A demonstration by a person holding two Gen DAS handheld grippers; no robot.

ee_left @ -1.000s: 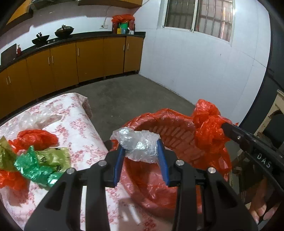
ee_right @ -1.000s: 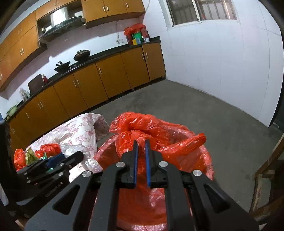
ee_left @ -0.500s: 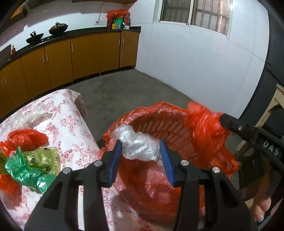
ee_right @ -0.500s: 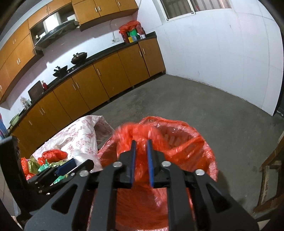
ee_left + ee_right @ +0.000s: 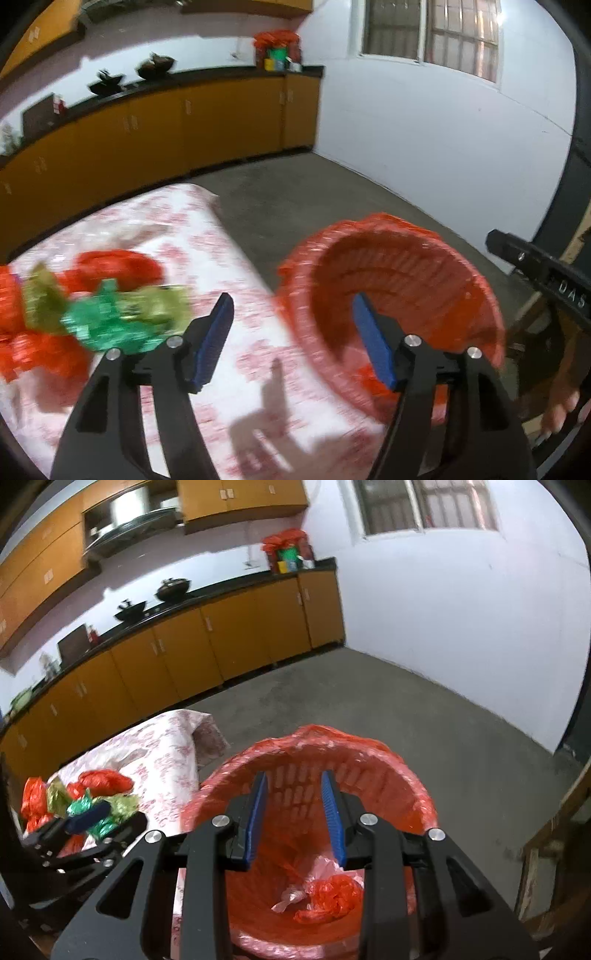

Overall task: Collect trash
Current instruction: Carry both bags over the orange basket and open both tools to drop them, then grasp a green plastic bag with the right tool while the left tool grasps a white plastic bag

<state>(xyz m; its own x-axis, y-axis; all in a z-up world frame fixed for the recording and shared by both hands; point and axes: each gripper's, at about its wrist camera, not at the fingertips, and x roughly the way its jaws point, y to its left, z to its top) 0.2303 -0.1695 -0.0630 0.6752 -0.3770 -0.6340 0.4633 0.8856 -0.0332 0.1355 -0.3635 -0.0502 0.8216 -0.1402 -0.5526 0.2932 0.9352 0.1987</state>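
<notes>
The clear bag (image 5: 291, 895) is now lying in the bin (image 5: 388, 760); both hand-held grippers, left (image 5: 291, 317) and right (image 5: 293, 786), are opening, holding nothing

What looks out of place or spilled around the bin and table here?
Nothing spilled. The lined bin holds a clear wrapper and red bag. Crumpled bags lie on the table, uncollected; nothing lies on the visible floor.

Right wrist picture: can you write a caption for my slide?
Opening right gripper, empty, above the red-bag-lined plastic bin holding crumpled red and clear wrappers.
</notes>
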